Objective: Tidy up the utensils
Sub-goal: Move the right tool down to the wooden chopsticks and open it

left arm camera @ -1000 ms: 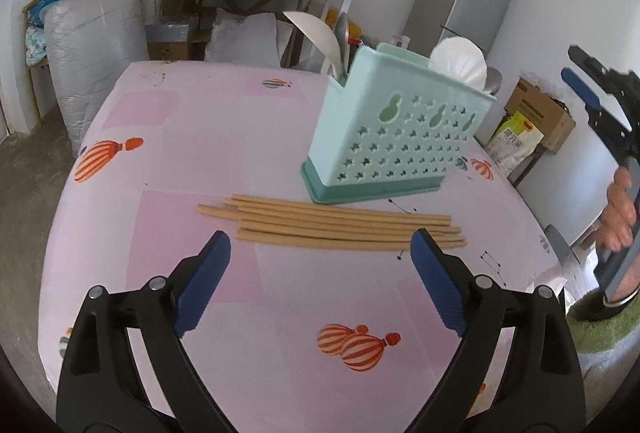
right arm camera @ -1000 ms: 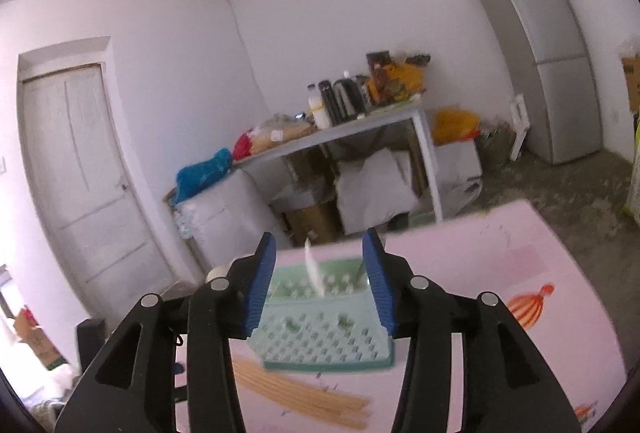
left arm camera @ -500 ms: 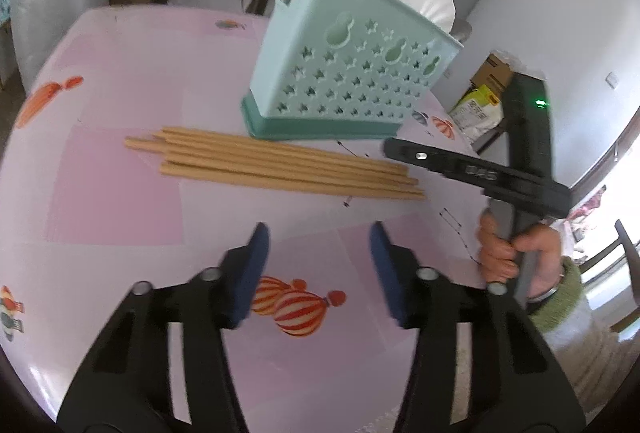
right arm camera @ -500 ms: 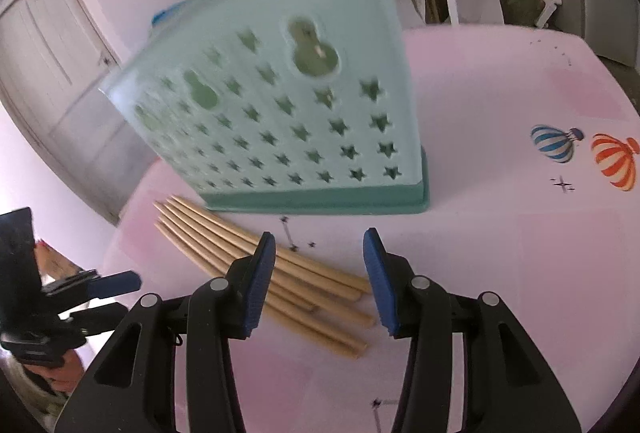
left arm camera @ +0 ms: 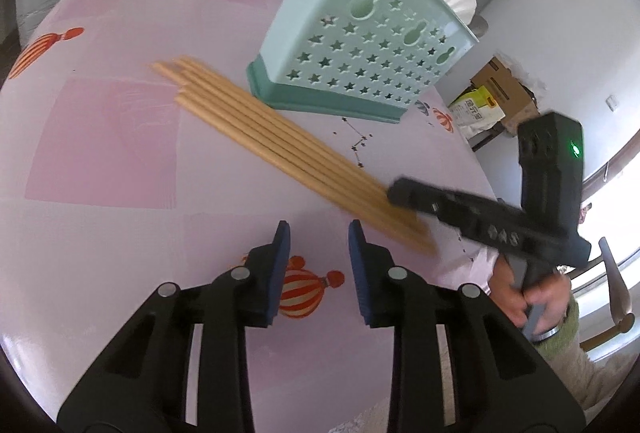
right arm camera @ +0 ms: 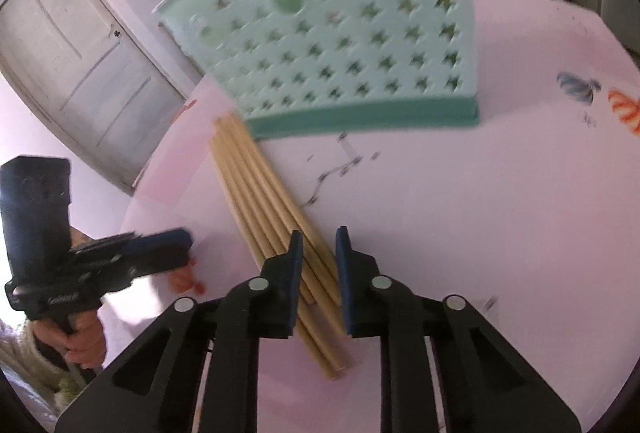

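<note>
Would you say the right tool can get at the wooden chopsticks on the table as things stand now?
Probably yes. The right tool is open, with its fingers on either side of the near end of the chopsticks, which lie flat on the pink tablecloth. Nothing lies between them; the holder stands beyond.

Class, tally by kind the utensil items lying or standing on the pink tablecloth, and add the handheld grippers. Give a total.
Wooden chopsticks: 6, as best the overlapping bundle shows
Mint utensil holder: 1
Grippers: 2, the left gripper and the right gripper
Total: 9
</note>
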